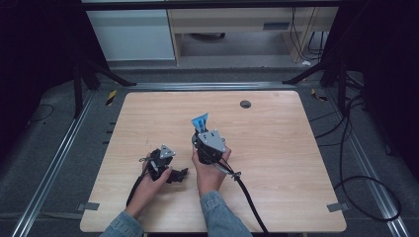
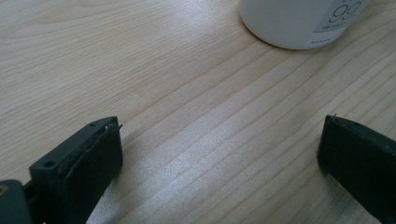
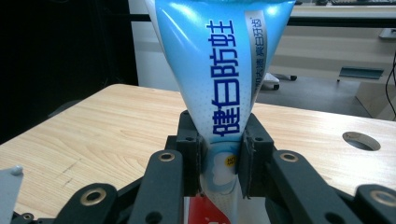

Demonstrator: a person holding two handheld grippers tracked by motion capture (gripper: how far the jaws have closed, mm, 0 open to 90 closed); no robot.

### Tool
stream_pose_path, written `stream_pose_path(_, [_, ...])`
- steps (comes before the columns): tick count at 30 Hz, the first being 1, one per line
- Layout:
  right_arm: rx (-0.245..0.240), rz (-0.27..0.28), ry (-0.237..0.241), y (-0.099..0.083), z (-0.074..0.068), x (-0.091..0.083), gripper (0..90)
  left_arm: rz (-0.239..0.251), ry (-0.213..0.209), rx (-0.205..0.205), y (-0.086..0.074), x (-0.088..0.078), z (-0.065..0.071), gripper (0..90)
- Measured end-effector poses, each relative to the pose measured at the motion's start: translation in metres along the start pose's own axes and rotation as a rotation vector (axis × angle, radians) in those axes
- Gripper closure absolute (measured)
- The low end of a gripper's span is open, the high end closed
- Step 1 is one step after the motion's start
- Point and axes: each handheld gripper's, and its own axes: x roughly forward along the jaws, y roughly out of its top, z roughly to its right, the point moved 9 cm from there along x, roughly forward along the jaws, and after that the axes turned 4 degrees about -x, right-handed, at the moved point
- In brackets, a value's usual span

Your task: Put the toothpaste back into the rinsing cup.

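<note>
The light wooden table (image 1: pixel 276 163) carries both grippers near its front edge, left of centre. The left gripper (image 1: pixel 184 173) lies low over the tabletop, just beside and to the left of the right gripper (image 3: pixel 219 161). Ahead of the left gripper's spread jaws, toward their right side, a white cylindrical container (image 2: pixel 299 21) stands on the wood. The blue plastic toothpaste tube (image 3: pixel 217 70) stands upright between the right gripper's jaws, rising above them. A round cable hole (image 1: pixel 245 103) sits near the table's far edge, behind and right of the tube.

Black tongs (image 3: pixel 219 168), denim sleeves (image 1: pixel 222 212)
</note>
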Motion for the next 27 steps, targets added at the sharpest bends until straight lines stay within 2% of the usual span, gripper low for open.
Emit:
stream_pose_path(6, [0.013,-0.009,-0.008,-0.0053,0.0016,-0.0001,73.1,0.001,0.000,-0.001,0.0001,0.0001,0.0000,0.0])
stream_pose_path(27, [0.028,-0.016,-0.025,-0.0049,0.0042,0.0007,72.1,0.001,0.000,-0.001,0.0001,0.0001,0.0000,0.0])
